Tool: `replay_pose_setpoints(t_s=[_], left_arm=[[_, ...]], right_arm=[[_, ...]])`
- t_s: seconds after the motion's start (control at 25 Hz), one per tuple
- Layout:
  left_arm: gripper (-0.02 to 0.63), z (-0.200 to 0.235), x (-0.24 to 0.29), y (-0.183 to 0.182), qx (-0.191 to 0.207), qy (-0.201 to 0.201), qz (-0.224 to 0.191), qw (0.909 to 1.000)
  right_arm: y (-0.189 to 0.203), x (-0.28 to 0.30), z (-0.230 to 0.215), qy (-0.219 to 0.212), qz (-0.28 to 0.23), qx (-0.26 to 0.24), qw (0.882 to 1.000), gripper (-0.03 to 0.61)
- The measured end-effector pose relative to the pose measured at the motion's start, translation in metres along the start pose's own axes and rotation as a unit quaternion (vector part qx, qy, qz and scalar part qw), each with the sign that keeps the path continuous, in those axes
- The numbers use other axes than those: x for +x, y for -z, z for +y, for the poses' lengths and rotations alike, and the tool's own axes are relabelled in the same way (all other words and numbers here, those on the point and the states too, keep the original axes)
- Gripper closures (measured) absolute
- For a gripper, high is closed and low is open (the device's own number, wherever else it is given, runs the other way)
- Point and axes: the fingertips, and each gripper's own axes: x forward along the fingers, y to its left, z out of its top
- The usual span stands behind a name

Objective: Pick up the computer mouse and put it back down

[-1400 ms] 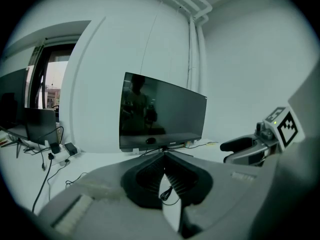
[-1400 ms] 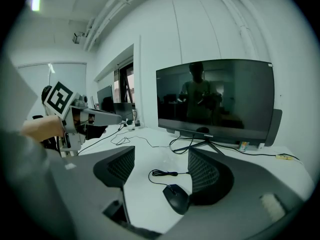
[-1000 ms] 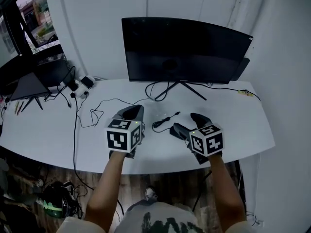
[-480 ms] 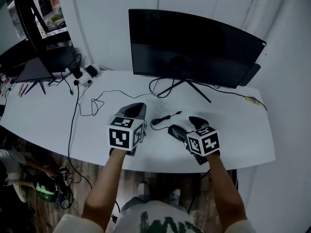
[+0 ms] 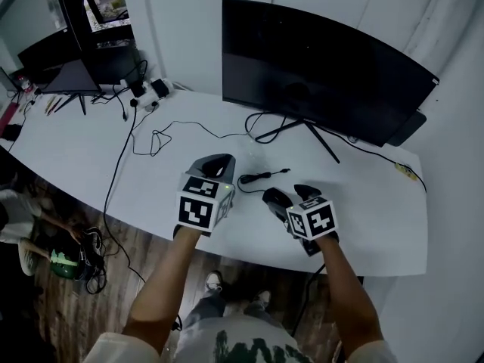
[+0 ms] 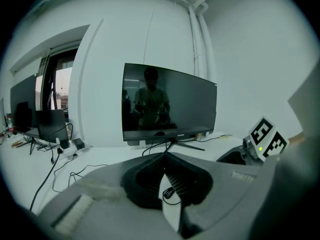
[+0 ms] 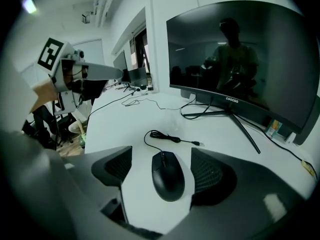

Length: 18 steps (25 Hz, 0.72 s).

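Note:
A black wired computer mouse lies flat on the white desk. Its coiled cable runs away from it and ends in a loose plug. My right gripper is tilted down over the mouse, which sits between the jaws. The jaws are opening and neither pad touches the mouse. In the head view the right gripper hides the mouse, and only the cable shows. My left gripper hovers to the left, fingertips together, holding nothing.
A large curved monitor on a splayed stand fills the back of the desk. Loose cables and a power strip lie at the back left, near a second screen. The desk's front edge runs just below both grippers.
Both grippers have sunk toward the desk, the right one more, and it has tipped downward. The head view has swung, so the monitor sits further right.

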Motion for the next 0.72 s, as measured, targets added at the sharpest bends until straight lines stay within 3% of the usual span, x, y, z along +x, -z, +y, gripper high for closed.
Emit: replay_pose_setpoints(t_s=[0.72], left_arm=[[0.611, -0.016, -0.011, 0.023, -0.041, -0.021, 0.014, 0.9989]], right_arm=[[0.038, 0.053, -0.008, -0.025, 0.072, -0.034, 0.996, 0.199]])
